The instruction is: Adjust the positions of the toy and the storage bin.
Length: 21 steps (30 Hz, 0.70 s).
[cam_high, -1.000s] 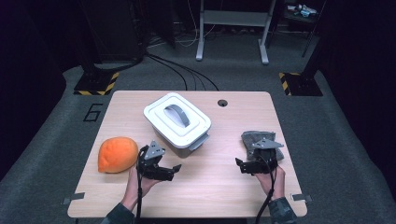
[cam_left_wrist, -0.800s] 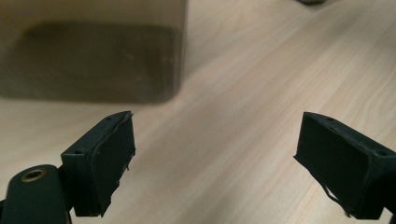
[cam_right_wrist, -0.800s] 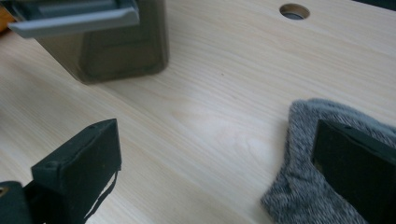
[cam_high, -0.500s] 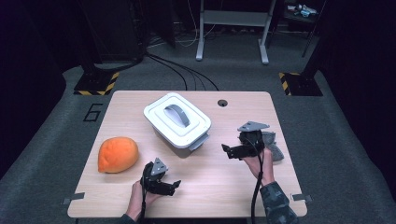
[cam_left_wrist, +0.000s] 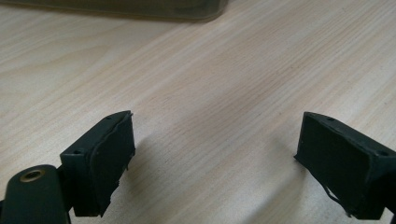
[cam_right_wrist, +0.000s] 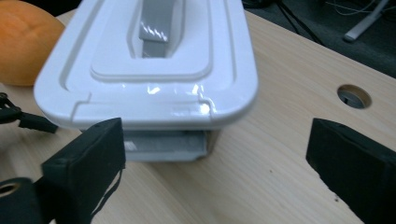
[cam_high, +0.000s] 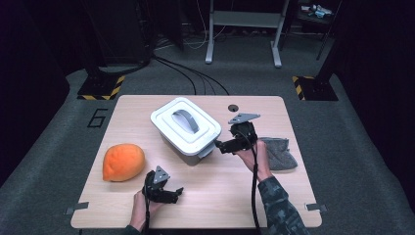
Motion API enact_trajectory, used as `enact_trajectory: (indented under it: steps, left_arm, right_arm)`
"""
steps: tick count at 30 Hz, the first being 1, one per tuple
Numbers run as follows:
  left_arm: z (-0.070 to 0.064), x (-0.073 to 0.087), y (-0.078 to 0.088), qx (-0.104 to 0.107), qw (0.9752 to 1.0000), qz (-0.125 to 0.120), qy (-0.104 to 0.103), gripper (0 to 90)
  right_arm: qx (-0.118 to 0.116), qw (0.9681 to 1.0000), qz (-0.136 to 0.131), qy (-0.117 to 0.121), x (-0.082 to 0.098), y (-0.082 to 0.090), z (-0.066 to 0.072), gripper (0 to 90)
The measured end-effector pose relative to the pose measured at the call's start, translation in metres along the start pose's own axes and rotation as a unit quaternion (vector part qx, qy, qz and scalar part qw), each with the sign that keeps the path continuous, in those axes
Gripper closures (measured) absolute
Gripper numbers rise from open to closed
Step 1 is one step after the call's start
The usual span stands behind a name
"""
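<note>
A white lidded container [cam_high: 186, 129] with a grey handle stands mid-table. My right gripper [cam_high: 220, 145] hovers at its right end, pointing left at the grey latch [cam_right_wrist: 163, 144]. Its jaws are open and have just been closing a little, with nothing pressed between them; the container's end [cam_right_wrist: 154, 70] lies just ahead of them. My left gripper [cam_high: 176, 193] rests low near the table's front edge, open over bare wood [cam_left_wrist: 215, 93], with the container's base [cam_left_wrist: 140, 7] farther off. An orange soft lump [cam_high: 123, 162] lies at the left.
A grey cloth [cam_high: 279, 152] lies at the table's right side, behind my right hand. A round cable hole [cam_high: 233, 107] sits near the far edge. The wooden table [cam_high: 230, 196] is bounded by dark floor, with cables and a stand behind.
My right gripper has moved left and up, from over the grey cloth to the container's right end. My left gripper has sunk and drawn back toward the front edge.
</note>
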State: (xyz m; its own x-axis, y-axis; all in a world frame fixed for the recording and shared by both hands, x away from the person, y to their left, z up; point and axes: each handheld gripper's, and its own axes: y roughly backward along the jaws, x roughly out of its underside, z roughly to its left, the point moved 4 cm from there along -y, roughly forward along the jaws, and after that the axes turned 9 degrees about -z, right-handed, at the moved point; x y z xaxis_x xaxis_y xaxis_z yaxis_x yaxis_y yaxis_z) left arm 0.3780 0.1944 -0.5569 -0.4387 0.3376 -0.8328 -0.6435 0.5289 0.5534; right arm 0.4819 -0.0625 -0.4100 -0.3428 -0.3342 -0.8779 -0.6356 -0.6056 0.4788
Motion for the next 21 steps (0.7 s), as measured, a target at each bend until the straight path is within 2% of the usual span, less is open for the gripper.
enact_trajectory:
  steps: [2,4,6,7,10,12,13,17,19,21]
  left_arm:
    - [0.001,0.0,-0.001,-0.005,0.9999,0.003,-0.013,10.8]
    - [0.002,0.0,0.0,0.003,0.9999,0.006,-0.011,10.8]
    - [0.005,0.0,0.0,-0.003,0.9998,0.005,-0.016,10.9]
    - [0.006,0.0,0.0,-0.001,0.9999,0.007,-0.011,10.9]
    - [0.007,0.0,0.0,-0.003,0.9999,0.005,-0.015,10.8]
    - [0.007,0.0,0.0,-0.003,0.9999,0.006,-0.016,10.9]
    - [0.007,0.0,-0.001,-0.004,0.9999,0.005,-0.015,10.9]
    - [0.007,0.0,-0.001,-0.006,0.9999,0.003,-0.016,10.9]
    - [0.007,0.0,-0.001,-0.008,0.9999,0.001,-0.01,11.0]
    - [0.007,0.0,-0.001,-0.008,0.9999,0.001,-0.009,11.0]
  right_arm:
    - [-0.005,1.0,0.001,0.005,-0.007,-0.006,0.003,8.9]
    - [-0.009,0.9999,0.0,0.01,-0.012,-0.013,0.006,12.8]
    - [-0.016,0.9998,0.006,0.01,-0.017,-0.022,0.009,15.2]
    - [-0.017,0.9997,0.009,0.016,-0.018,-0.025,0.01,16.7]
    - [-0.026,0.9994,0.011,0.018,-0.024,-0.037,0.017,21.9]
    - [-0.026,0.9992,0.011,0.028,-0.026,-0.043,0.02,25.5]
    - [-0.03,0.9991,0.017,0.023,-0.027,-0.045,0.022,27.0]
    - [-0.04,0.9986,0.016,0.03,-0.033,-0.055,0.025,35.7]
    - [-0.04,0.9988,0.017,0.021,-0.036,-0.06,0.028,38.6]
    - [-0.049,0.9982,0.019,0.028,-0.039,-0.067,0.031,42.3]
